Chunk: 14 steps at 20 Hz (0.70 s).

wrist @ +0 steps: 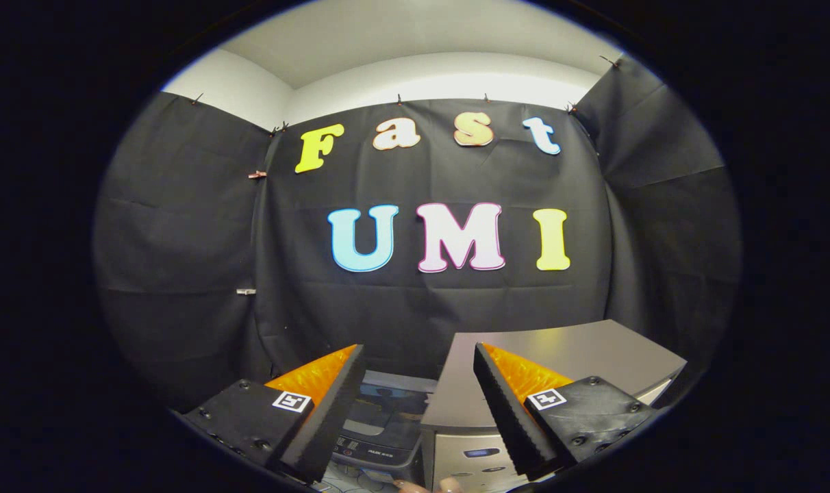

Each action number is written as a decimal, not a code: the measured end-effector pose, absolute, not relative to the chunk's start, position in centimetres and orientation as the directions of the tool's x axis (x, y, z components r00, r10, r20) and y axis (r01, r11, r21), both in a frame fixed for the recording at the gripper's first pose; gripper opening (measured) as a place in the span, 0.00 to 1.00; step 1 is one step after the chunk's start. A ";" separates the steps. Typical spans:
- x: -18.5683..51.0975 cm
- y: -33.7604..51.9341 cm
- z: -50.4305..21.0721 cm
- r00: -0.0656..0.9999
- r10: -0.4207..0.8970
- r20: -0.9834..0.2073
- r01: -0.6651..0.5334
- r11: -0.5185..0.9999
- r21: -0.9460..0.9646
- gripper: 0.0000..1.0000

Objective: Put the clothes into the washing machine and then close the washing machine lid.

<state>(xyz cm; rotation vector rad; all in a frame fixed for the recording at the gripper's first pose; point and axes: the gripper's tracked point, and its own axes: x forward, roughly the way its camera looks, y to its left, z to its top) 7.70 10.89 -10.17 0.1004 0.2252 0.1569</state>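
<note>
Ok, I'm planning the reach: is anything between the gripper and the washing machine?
Nothing visible. The gripper is open, with the washing machine low between its fingers. A grey cabinet stands beside it, on its right.

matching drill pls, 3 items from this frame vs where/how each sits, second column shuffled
Things:
1. gripper
2. dark top-load washer
3. silver-grey cabinet

Places or states:
A. low down, seen through the gap between the fingers, control panel facing the camera
B. fingers spread apart, nothing held between them
C. beside the washer, its flat top passing behind the right finger

Pairs: 1-B, 2-A, 3-C
</note>
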 end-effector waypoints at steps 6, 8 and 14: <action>5.0 6.6 -7.4 0.979 0.098 -0.181 -0.083 0.992 0.091 0.98; 4.0 5.0 -6.8 0.984 0.056 -0.168 -0.044 0.996 0.079 0.99; 1.6 2.8 -5.8 0.988 0.002 -0.151 0.010 0.997 0.080 0.98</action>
